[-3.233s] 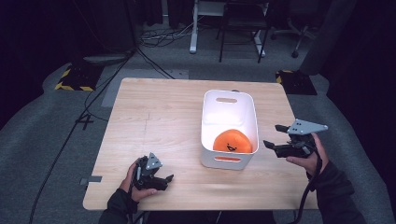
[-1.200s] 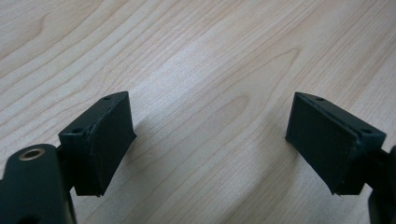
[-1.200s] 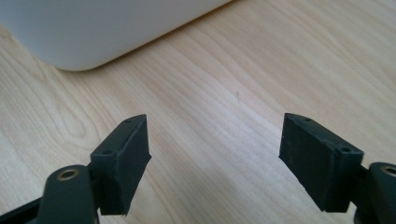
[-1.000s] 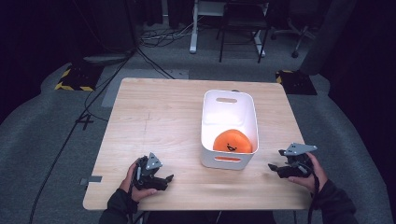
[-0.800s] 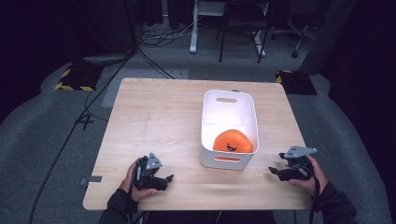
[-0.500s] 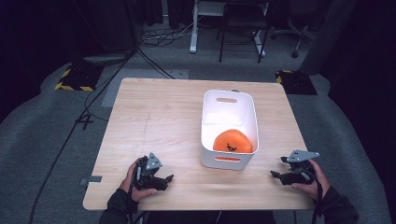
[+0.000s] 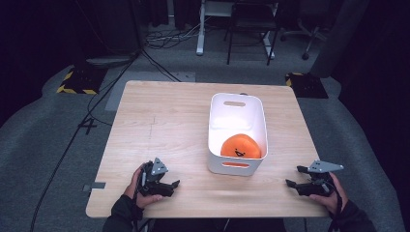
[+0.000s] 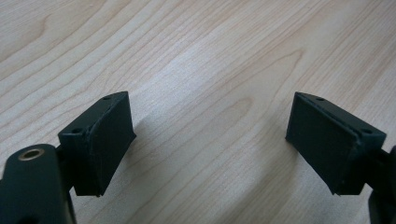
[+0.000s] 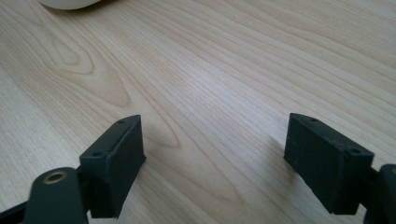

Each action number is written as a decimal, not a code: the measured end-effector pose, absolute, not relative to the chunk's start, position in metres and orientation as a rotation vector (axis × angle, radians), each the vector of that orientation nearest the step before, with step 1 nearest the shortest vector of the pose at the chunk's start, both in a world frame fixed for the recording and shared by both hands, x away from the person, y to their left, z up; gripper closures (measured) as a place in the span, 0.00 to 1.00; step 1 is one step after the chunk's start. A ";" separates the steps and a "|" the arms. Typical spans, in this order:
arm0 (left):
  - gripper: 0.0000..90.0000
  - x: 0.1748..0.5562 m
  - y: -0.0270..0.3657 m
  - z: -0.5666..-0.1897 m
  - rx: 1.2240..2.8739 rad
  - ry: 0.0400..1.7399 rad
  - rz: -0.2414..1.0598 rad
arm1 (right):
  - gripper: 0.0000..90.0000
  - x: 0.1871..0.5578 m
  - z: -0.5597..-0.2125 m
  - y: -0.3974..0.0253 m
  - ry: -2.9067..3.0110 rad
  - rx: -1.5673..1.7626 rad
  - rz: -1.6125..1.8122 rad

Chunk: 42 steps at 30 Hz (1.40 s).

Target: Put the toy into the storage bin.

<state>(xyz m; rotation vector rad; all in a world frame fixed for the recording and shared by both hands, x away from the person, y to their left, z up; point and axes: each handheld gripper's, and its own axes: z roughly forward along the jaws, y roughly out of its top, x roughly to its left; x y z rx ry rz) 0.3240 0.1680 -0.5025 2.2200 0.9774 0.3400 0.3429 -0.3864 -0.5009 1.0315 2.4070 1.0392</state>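
Now the bench is pale wood with wavy grain lines, flat and smooth. On it stands a white plastic bin, long with round corners and a slot handle at each end. Inside, at the near end, sits a round orange toy with a little smiling face. The left claw rests at the near left edge, its flat black pads spread apart and holding nothing. The right claw is spread and bare too; it has come down from beside the bin to the near right corner, while the left one stayed put
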 end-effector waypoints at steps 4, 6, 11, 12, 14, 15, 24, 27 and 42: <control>0.17 0.325 0.168 -0.502 2.221 0.972 0.344 | 0.22 0.338 -0.503 -0.391 2.379 1.043 1.059; 0.17 0.325 0.168 -0.502 2.222 0.972 0.344 | 0.22 0.337 -0.503 -0.393 2.379 1.035 1.056; 0.17 0.325 0.168 -0.502 2.222 0.971 0.350 | 0.22 0.336 -0.503 -0.393 2.376 1.044 1.059; 0.17 0.325 0.168 -0.502 2.226 0.967 0.353 | 0.22 0.336 -0.503 -0.393 2.375 1.045 1.060; 0.16 0.326 0.167 -0.502 2.218 0.977 0.346 | 0.22 0.336 -0.503 -0.393 2.374 1.049 1.061; 0.16 0.326 0.167 -0.503 2.217 0.975 0.341 | 0.22 0.336 -0.503 -0.393 2.374 1.043 1.060; 0.17 0.325 0.167 -0.503 2.216 0.979 0.358 | 0.22 0.336 -0.503 -0.393 2.377 1.049 1.063; 0.17 0.325 0.167 -0.502 2.217 0.979 0.351 | 0.22 0.336 -0.503 -0.393 2.379 1.047 1.063; 0.16 0.326 0.167 -0.503 2.216 0.977 0.343 | 0.22 0.336 -0.503 -0.393 2.379 1.046 1.062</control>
